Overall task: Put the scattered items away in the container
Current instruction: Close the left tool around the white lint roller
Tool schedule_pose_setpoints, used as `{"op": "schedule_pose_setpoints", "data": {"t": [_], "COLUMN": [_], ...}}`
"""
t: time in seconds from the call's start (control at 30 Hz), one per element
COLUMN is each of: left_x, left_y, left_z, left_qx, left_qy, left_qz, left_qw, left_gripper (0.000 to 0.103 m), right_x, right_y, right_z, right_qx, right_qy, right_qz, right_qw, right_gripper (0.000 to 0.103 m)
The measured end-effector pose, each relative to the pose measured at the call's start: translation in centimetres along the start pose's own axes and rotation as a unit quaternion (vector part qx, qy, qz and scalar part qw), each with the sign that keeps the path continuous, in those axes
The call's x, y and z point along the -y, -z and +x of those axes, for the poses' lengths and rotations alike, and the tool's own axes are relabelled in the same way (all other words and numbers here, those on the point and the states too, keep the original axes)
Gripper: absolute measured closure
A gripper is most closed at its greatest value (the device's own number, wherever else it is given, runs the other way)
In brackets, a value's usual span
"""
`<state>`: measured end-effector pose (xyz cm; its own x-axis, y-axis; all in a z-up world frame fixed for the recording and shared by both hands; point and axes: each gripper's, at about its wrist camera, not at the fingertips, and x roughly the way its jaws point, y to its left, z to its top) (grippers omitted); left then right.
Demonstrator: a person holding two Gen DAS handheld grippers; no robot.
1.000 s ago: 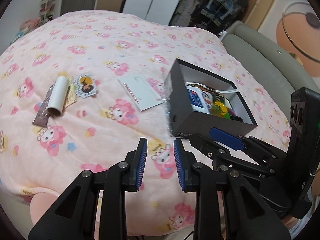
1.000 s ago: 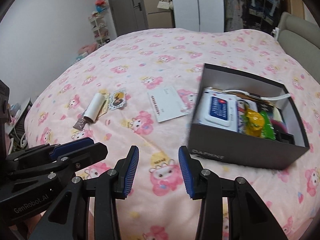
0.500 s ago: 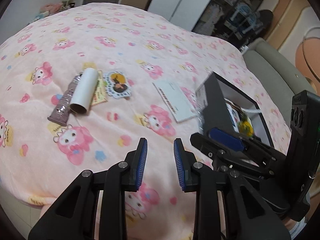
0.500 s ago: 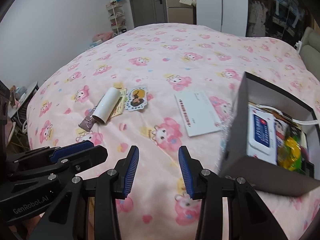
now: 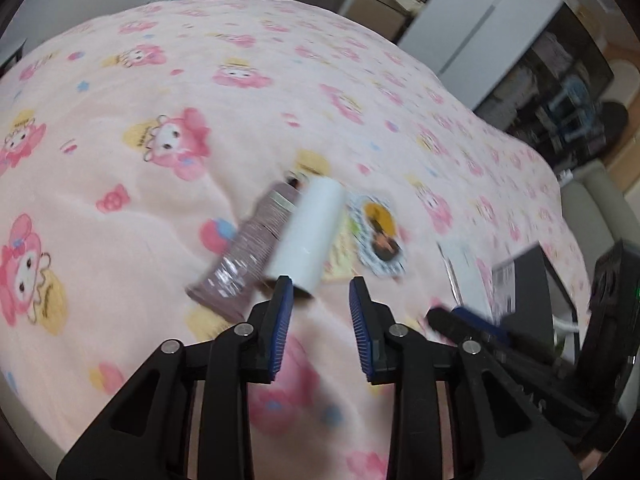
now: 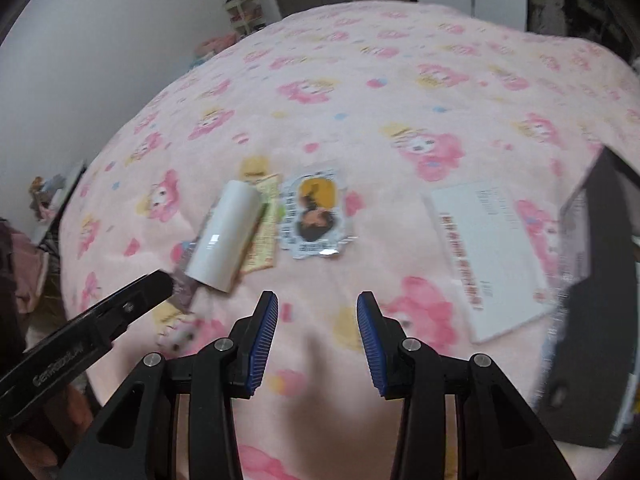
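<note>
Left gripper (image 5: 320, 292) released, blue-padded fingers (image 5: 280, 320) spread and empty, low centre of the left wrist view, just short of the near end of the white roll (image 5: 306, 236). Roll lying tilted at mid-frame on the pink blanket (image 5: 120, 160), touching a mauve tube (image 5: 252, 248) along its left side. Round sticker card (image 5: 380, 236) just right of the roll. Right gripper (image 6: 317, 312) likewise spread, holding nothing, bottom centre of its view. White envelope (image 6: 488, 256) at right of that frame, beside the dark box (image 6: 600, 340) at the far right edge. Box contents not visible.
</note>
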<state>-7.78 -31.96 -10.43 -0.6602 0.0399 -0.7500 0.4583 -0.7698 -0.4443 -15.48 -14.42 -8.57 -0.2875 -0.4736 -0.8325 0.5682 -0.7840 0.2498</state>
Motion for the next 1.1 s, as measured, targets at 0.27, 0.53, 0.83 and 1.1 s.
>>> {"op": "schedule_pose_setpoints", "data": {"t": [0.27, 0.53, 0.83, 1.1], "left_x": [-2.5, -3.2, -1.3, 4.6], "left_y": [-2.1, -2.8, -1.5, 3.5], "left_z": [3.7, 6.9, 6.9, 2.7], "left_qx": [-0.039, -0.073, -0.103, -0.132], "left_qy": [0.051, 0.091, 0.118, 0.137], "left_qz": [-0.041, -0.06, -0.052, 0.003], "left_qw": [0.9971, 0.9913, 0.9863, 0.9818], "left_gripper": [0.068, 0.065, 0.065, 0.064], "right_x": [-3.4, -3.8, -2.9, 0.3], "right_y": [-1.3, -2.8, -1.6, 2.9], "right_z": [4.5, 6.8, 6.5, 0.1], "right_qx": [-0.025, -0.032, -0.047, -0.04], "right_qy": [-0.04, -0.055, -0.106, -0.114], "right_qz": [-0.011, -0.018, -0.012, 0.016], "right_qw": [0.999, 0.998, 0.993, 0.993], "right_gripper": [0.066, 0.065, 0.07, 0.07]}}
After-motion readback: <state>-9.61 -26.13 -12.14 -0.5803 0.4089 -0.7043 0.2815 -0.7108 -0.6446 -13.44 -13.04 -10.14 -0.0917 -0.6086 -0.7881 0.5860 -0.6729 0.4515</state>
